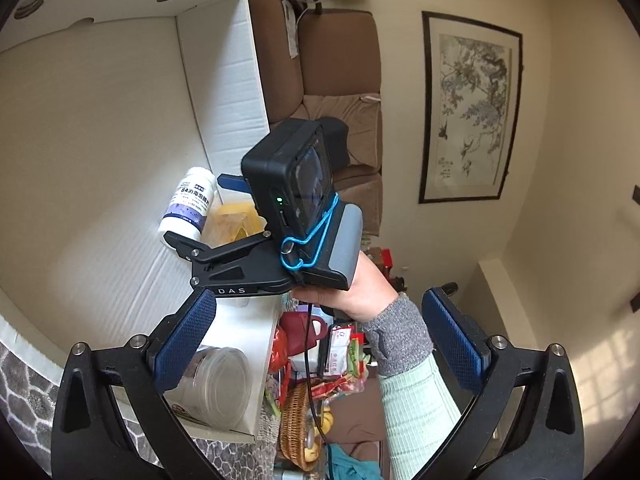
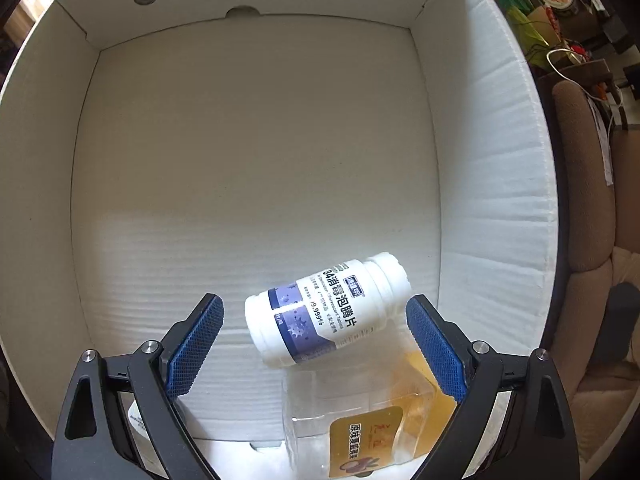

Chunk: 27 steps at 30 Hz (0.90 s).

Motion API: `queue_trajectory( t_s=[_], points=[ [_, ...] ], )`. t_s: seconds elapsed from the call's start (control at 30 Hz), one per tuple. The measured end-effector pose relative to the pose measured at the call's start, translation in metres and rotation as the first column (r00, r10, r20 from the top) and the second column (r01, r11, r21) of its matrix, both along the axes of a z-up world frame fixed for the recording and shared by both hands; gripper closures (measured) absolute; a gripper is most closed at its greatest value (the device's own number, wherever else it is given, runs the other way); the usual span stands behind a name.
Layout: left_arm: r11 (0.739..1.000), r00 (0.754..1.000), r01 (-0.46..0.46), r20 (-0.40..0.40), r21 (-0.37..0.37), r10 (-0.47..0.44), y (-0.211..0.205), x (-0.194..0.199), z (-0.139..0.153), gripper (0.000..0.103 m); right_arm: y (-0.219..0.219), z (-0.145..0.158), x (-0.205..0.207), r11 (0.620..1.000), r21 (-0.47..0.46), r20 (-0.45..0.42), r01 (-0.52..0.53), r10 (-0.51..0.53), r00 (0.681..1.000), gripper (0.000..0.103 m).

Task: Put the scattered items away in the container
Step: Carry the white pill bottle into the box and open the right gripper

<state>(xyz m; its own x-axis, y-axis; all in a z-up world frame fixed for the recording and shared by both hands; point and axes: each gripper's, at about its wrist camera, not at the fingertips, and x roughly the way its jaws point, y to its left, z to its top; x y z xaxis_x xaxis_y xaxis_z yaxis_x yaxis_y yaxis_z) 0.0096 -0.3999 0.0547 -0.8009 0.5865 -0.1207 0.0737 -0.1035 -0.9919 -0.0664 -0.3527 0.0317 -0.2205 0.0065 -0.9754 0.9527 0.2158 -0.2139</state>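
From your left wrist cam, the left hand-held gripper [image 1: 320, 340] sits wide open with nothing in it beside the white box [image 1: 224, 92], and over on the right cam your right hand-held gripper [image 2: 316, 344] is spread open above the white bottle [image 2: 328, 308] lying in the box next to a clear jar [image 2: 360, 412].

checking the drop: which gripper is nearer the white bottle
Right. The right gripper hangs open directly over the white bottle; the left gripper waits outside the box.

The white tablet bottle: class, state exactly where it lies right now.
In the right wrist view the white tablet bottle lies on its side inside the white box, between the open right gripper fingers, beside a clear jar.
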Motion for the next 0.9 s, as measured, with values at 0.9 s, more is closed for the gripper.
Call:
queue_trajectory(
  t_s=[0.9],
  points=[
    [0.99,0.991,-0.131,-0.018,-0.048,0.13,-0.033,0.03,0.006,0.0,-0.002,0.002,-0.013,0.793,-0.025,0.435,0.608,-0.539,0.721,0.004]
  ],
)
